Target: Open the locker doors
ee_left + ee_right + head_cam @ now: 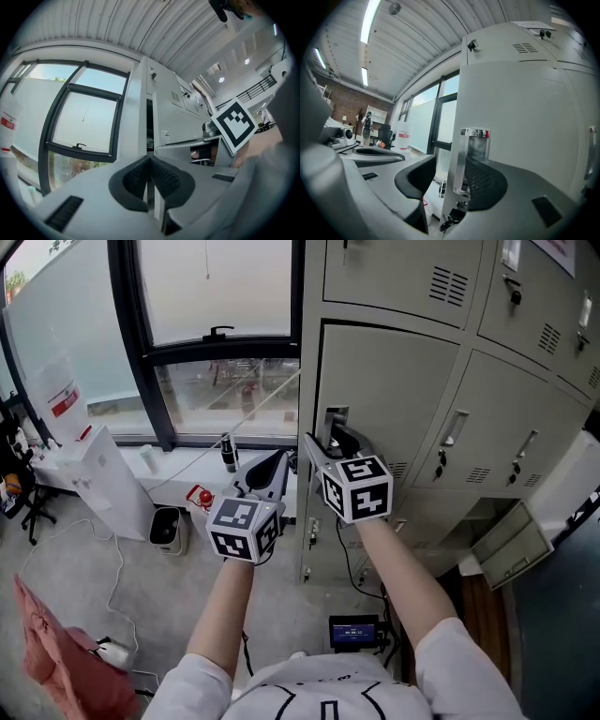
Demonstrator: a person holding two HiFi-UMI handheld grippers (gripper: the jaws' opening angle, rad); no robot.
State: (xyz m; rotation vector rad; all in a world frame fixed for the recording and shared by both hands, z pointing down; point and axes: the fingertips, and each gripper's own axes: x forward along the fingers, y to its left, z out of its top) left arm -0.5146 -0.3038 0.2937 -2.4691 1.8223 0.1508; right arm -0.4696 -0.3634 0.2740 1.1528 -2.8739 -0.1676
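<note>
As the door handle point(474, 140) needs gripping, the right hand-held gripper point(449, 171) is straddling it, jaws apart, the left hand-held gripper point(150, 161) idling closed.

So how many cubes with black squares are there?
2. One cube rides on the left gripper, the other on the right gripper by the locker door. None seem hidden.

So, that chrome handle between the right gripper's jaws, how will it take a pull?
The handle looks like rigid polished metal, so it probably won't flex but may be slippery against the right gripper's pads. The locker door looks like sheet metal, likely light, swinging rather than tipping.
</note>
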